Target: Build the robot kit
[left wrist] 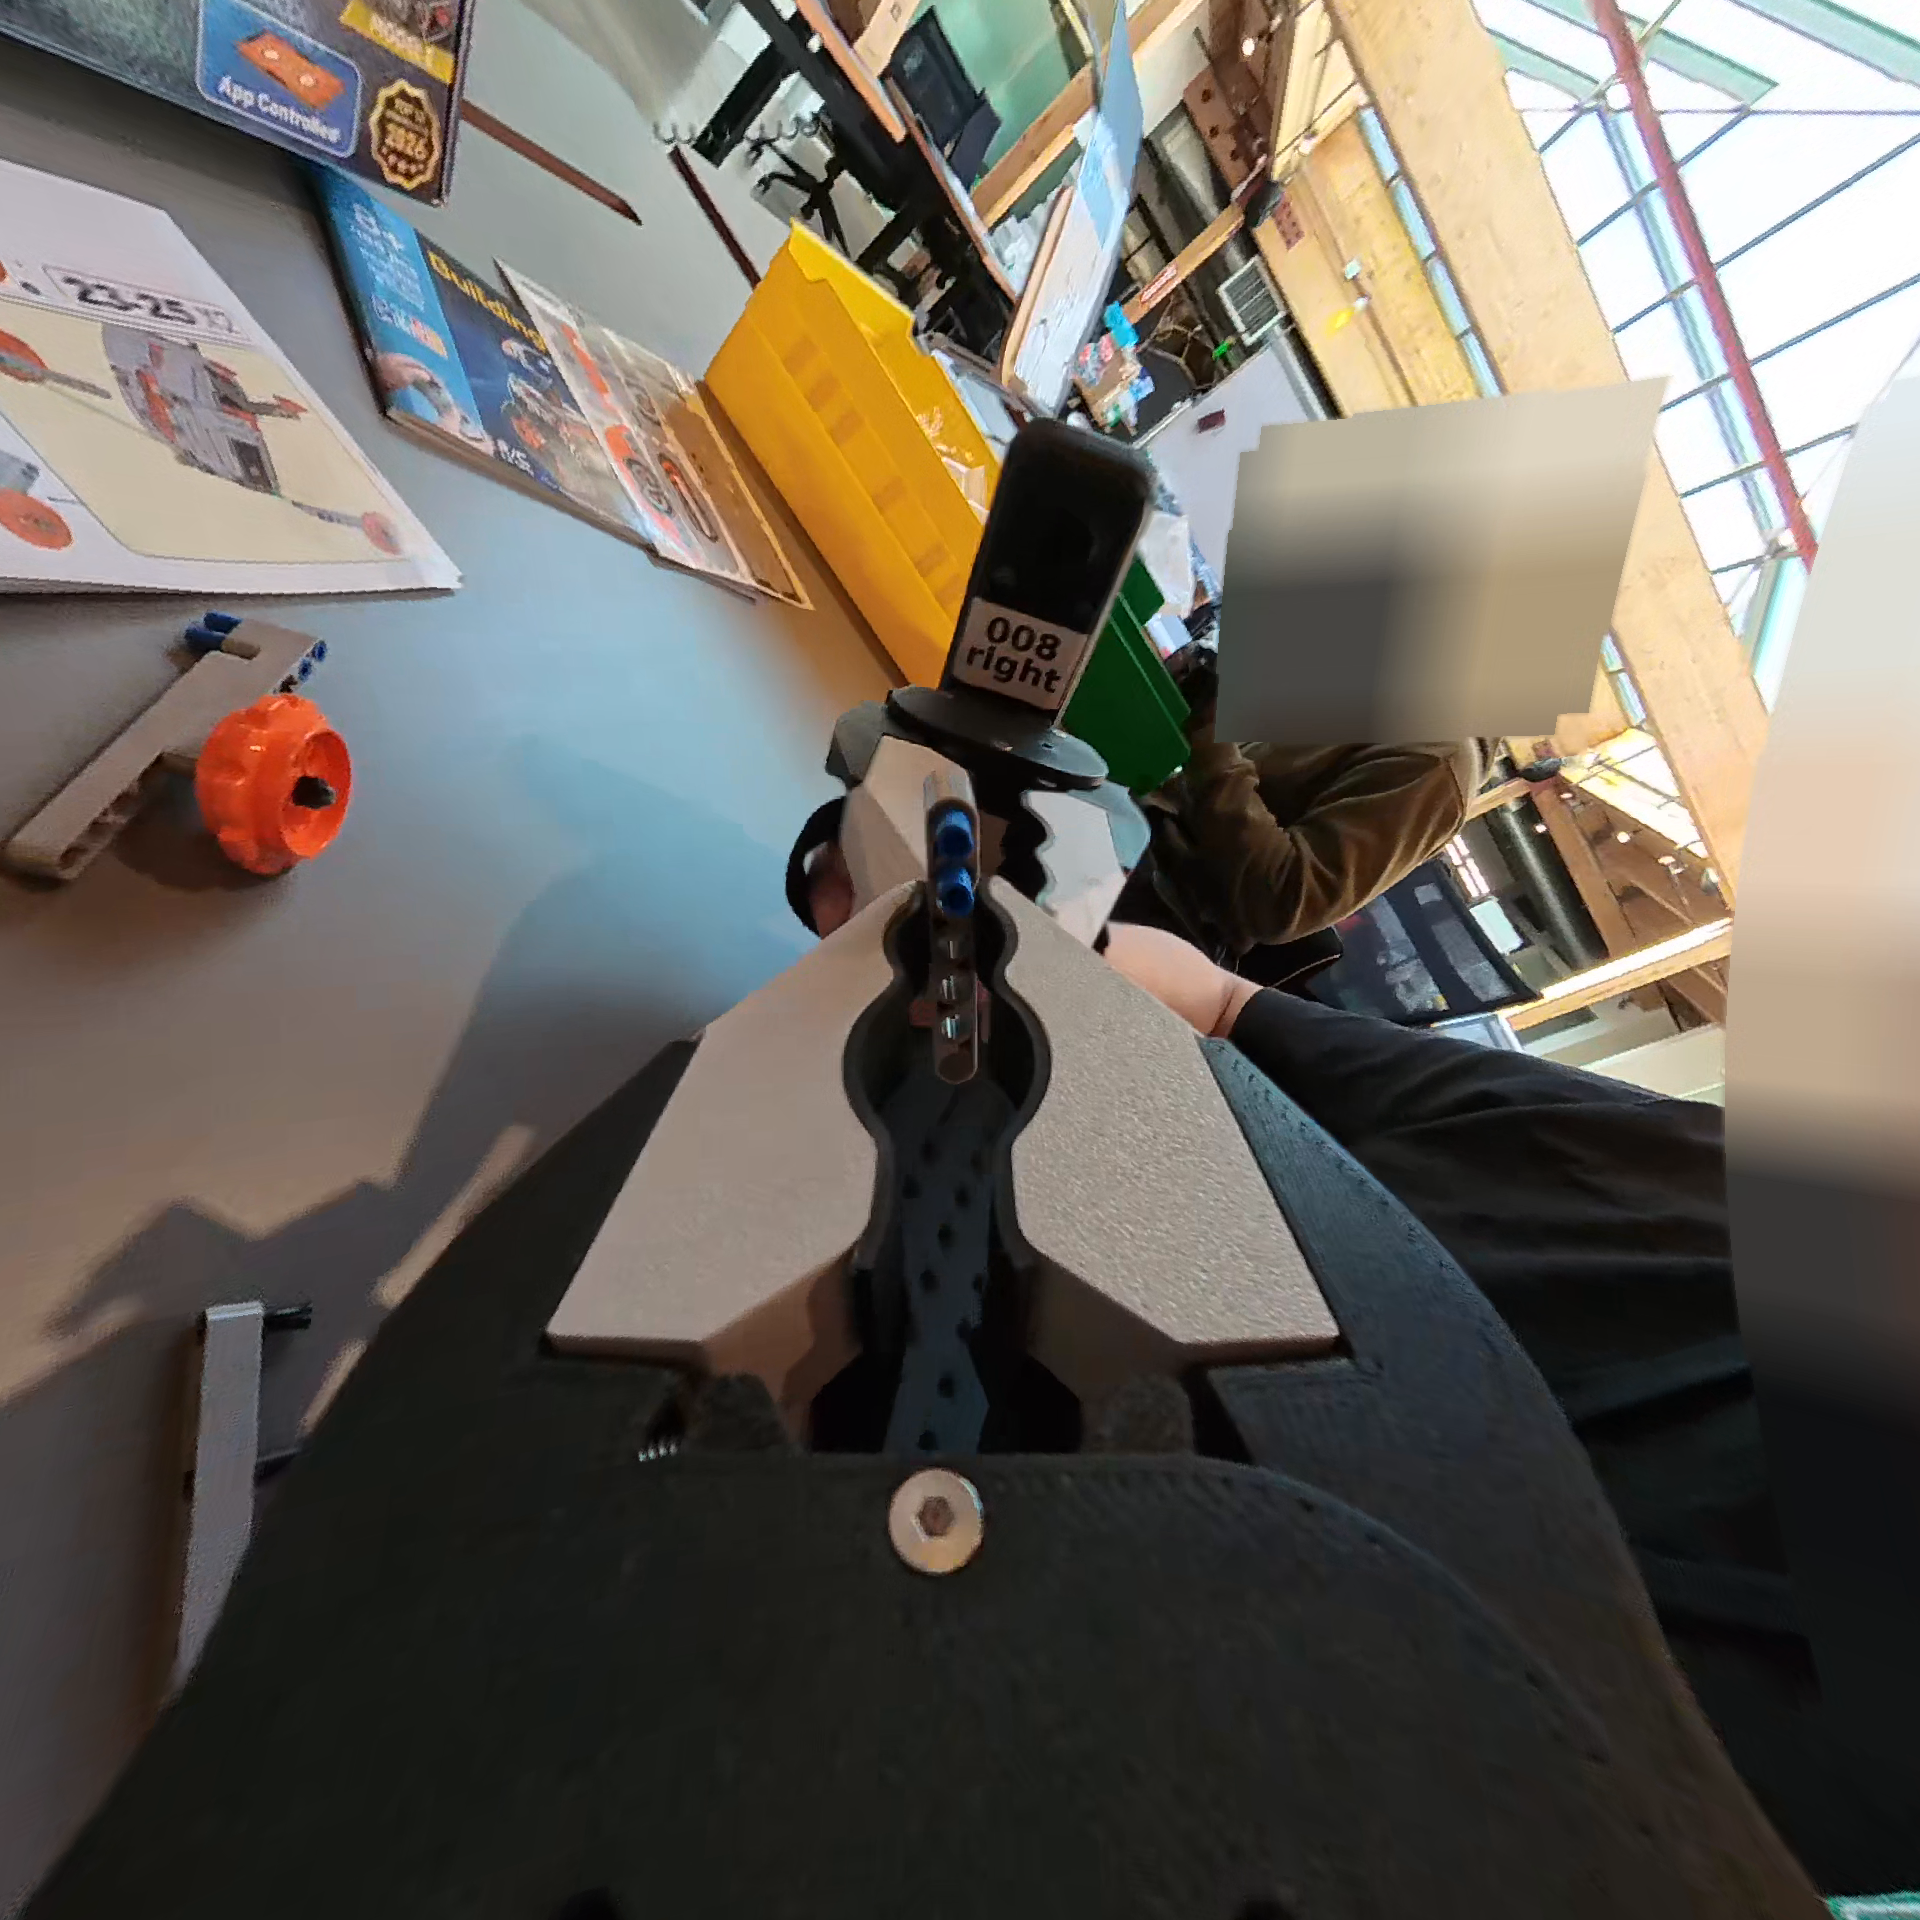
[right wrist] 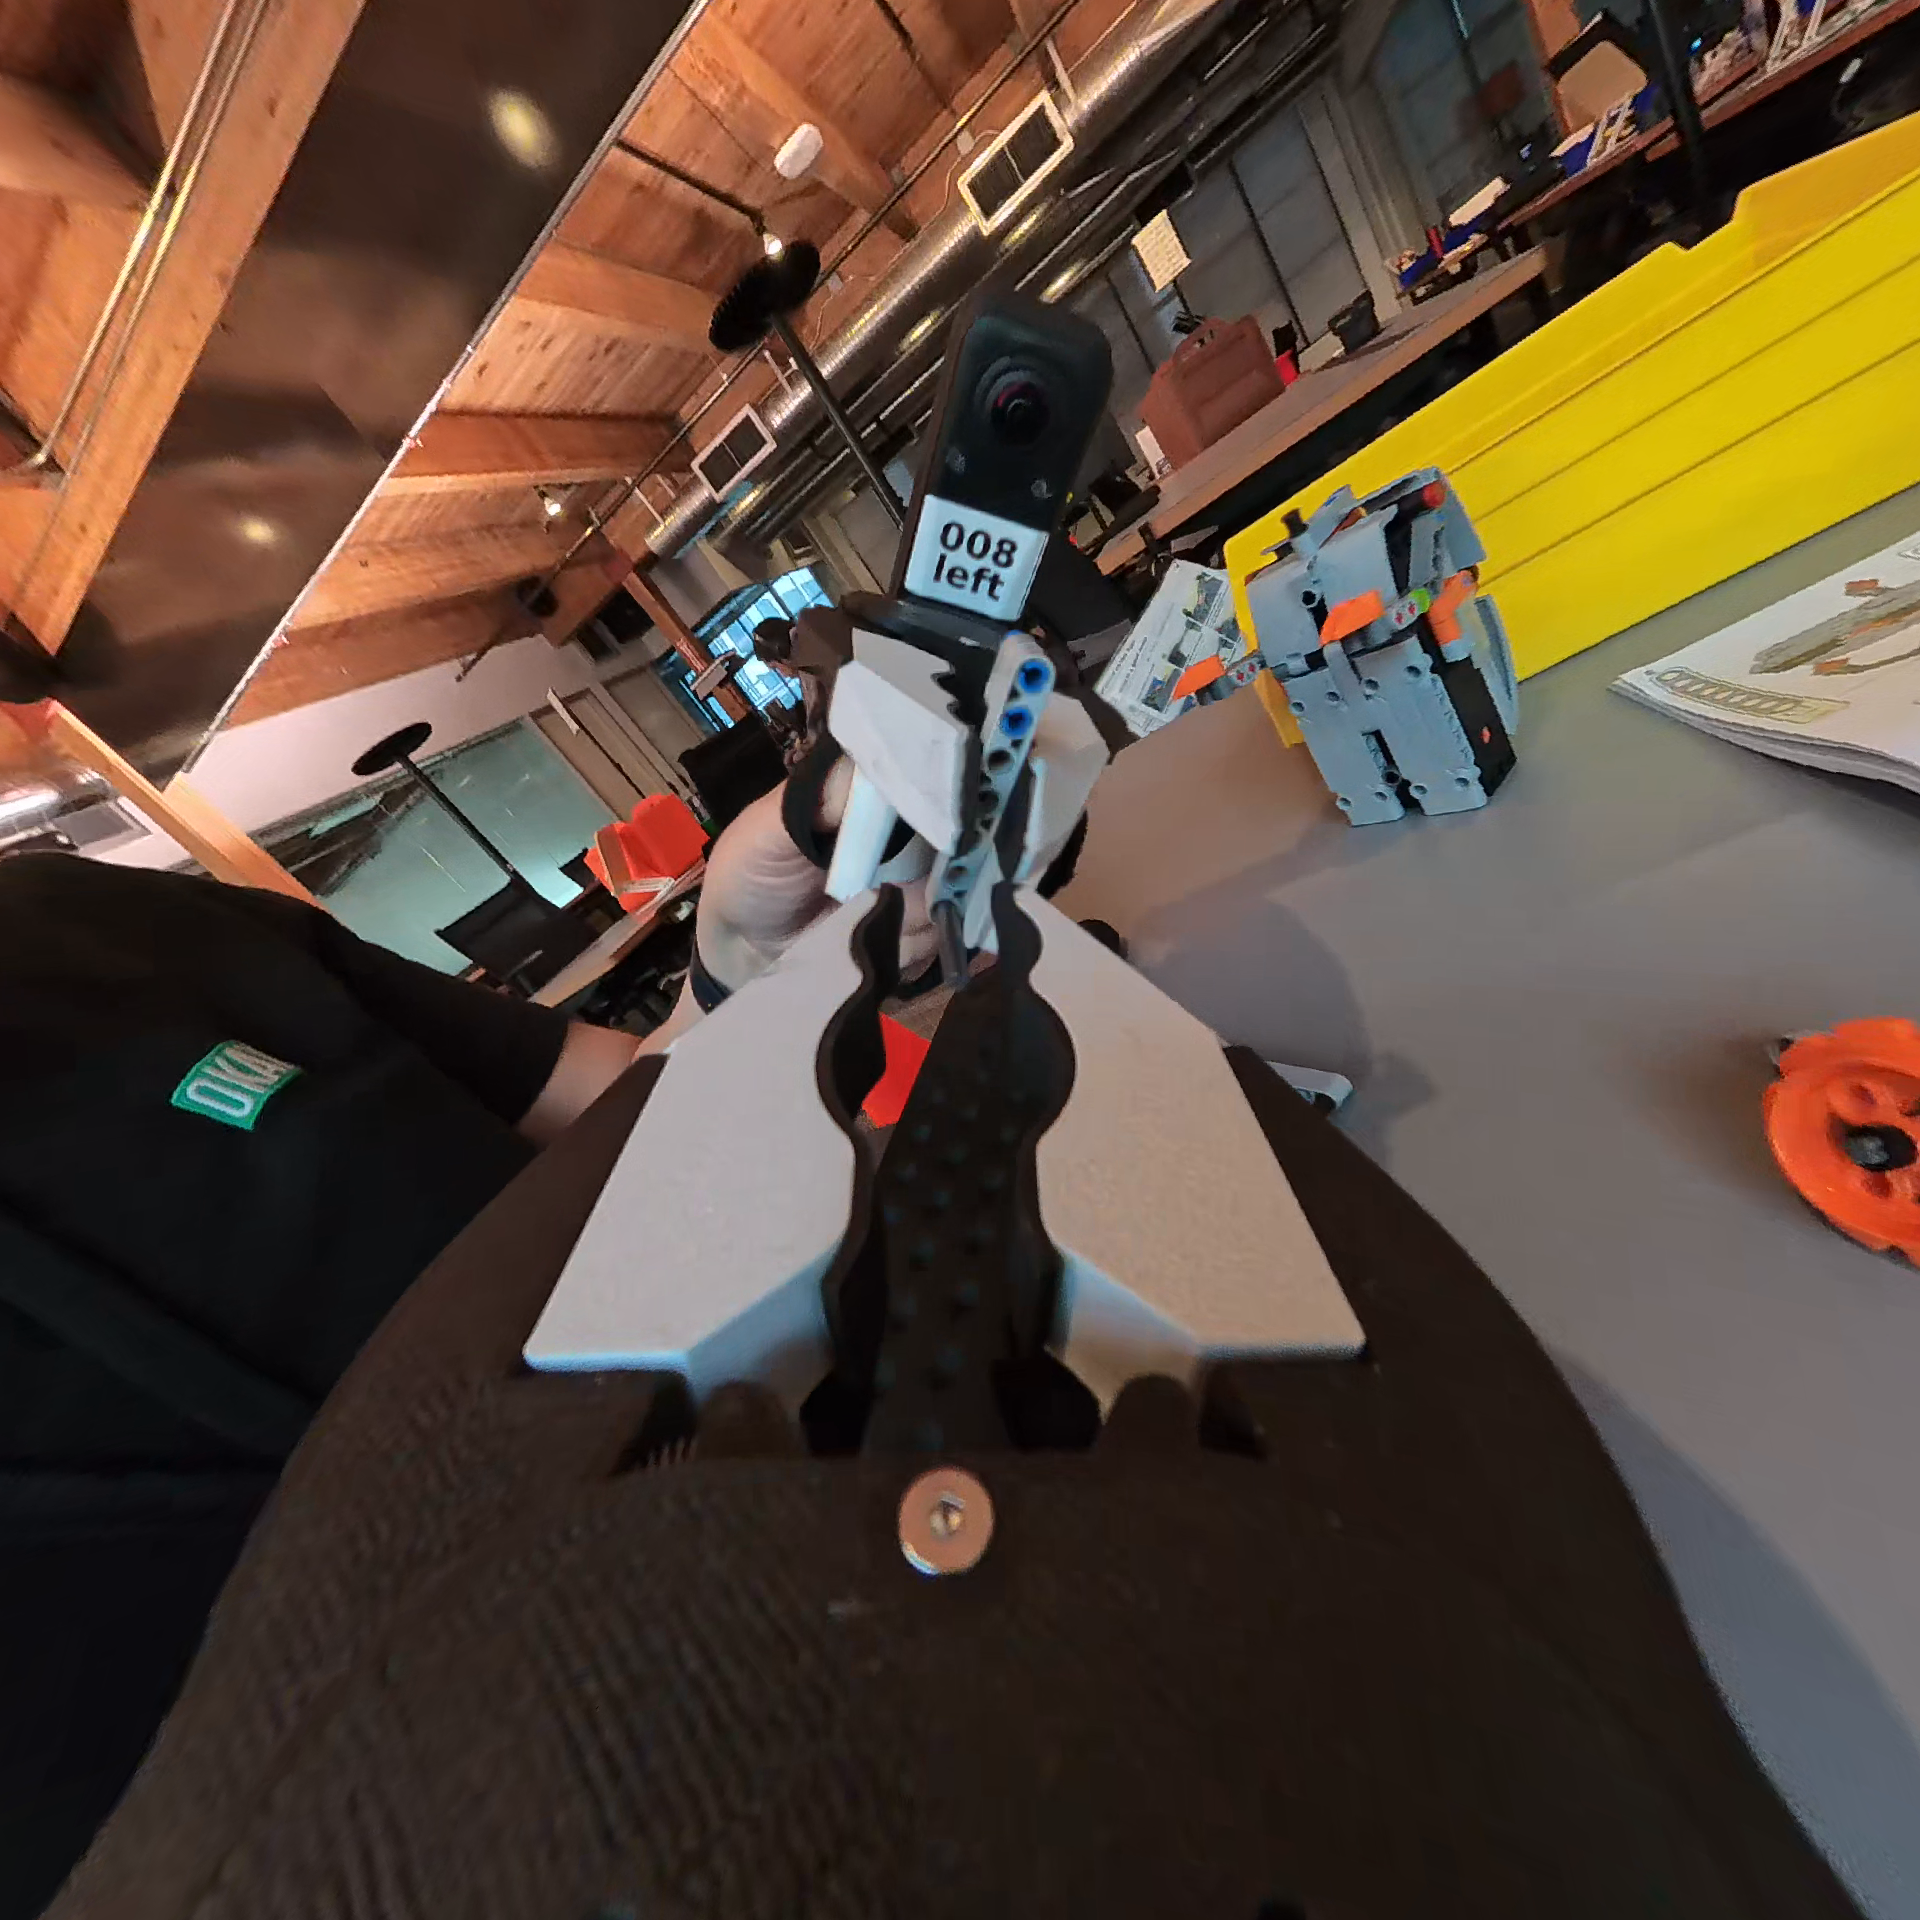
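My left gripper [left wrist: 951,904] is shut on a grey holed beam [left wrist: 954,997] with two blue pins [left wrist: 951,862] near its far end, held above the grey table [left wrist: 582,790]. The right gripper [left wrist: 987,842] faces it tip to tip. In the right wrist view the left gripper [right wrist: 977,748] holds the beam [right wrist: 992,769] upright. My right gripper [right wrist: 948,925] has its jaws slightly apart at the beam's lower end, where a dark pin [right wrist: 951,948] sticks out. I cannot tell whether the fingers touch the pin.
An orange wheel on a grey beam [left wrist: 272,784], an open instruction booklet [left wrist: 156,416], a box [left wrist: 447,384] and a yellow bin [left wrist: 852,416] lie on the table. A grey-orange brick model [right wrist: 1382,665] and another orange wheel [right wrist: 1849,1143] are there too. A person's black sleeve [right wrist: 260,1143] is close. My left and right fingertips are right by each other.
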Tool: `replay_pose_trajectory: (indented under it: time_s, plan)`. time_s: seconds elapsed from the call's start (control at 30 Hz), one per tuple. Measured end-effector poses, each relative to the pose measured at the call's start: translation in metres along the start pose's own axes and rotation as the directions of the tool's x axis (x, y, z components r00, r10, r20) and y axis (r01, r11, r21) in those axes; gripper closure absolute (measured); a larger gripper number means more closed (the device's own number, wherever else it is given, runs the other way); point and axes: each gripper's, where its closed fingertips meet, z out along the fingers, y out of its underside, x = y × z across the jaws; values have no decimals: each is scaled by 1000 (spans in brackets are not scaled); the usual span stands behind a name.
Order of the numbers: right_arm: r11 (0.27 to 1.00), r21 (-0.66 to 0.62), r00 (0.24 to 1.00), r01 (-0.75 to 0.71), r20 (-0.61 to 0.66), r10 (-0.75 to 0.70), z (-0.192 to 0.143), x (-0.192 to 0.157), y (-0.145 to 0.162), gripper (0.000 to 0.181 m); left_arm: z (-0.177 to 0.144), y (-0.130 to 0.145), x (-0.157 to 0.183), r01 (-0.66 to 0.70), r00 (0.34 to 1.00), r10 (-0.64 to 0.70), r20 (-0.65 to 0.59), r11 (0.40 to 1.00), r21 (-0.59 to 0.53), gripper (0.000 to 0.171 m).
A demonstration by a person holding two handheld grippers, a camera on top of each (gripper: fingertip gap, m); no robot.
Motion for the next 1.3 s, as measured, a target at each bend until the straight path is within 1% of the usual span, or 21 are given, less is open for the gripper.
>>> replay_pose_trajectory:
  time_s: [0.03,0.07,0.17,0.27,0.53,0.6,0.63,0.67,0.77,0.83,1.03,1.13,1.17,1.3]
  plan:
    - [1000,5,1000,-15,-13,15,0,3,0,158,0,-1,1,7,1000,-6,-11,1000,12,166]
    - [1000,9,1000,-22,-19,22,-1,5,0,156,1,-2,2,11,1000,-10,-18,1000,22,166]
    - [997,24,996,-74,43,73,1,-1,-2,155,4,1,3,-2,1000,2,-14,1000,4,166]
    - [993,16,991,-117,61,116,2,1,1,163,8,3,6,-16,1000,16,-14,1000,-21,166]
    - [976,1,970,-219,110,217,4,-2,5,163,14,7,8,-45,999,44,-10,998,-40,166]
    - [966,7,958,-260,125,257,3,-1,5,167,14,6,7,-55,998,55,-3,998,-29,166]
    - [963,9,952,-271,149,266,3,-4,4,176,14,6,4,-64,998,64,12,998,-23,164]
    - [959,9,950,-282,144,278,3,-2,5,175,14,6,2,-78,996,79,27,997,-20,166]
    - [966,-7,955,-257,150,255,4,-5,6,175,13,7,4,-96,995,96,21,995,-12,166]
    - [973,-13,963,-232,137,231,4,-5,8,175,10,8,4,-77,997,77,0,997,6,166]
    - [970,-40,963,-238,117,241,8,-1,18,176,-6,14,1,3,999,2,-51,996,93,157]
    - [966,-31,958,-257,122,259,9,1,18,176,-10,15,-4,2,999,2,-34,994,111,159]
    - [965,-29,957,-262,120,263,9,2,18,176,-11,15,-5,-5,1000,8,-25,994,111,164]
    - [969,-50,965,-241,96,245,9,4,22,175,-10,18,-8,-51,998,49,28,996,74,166]
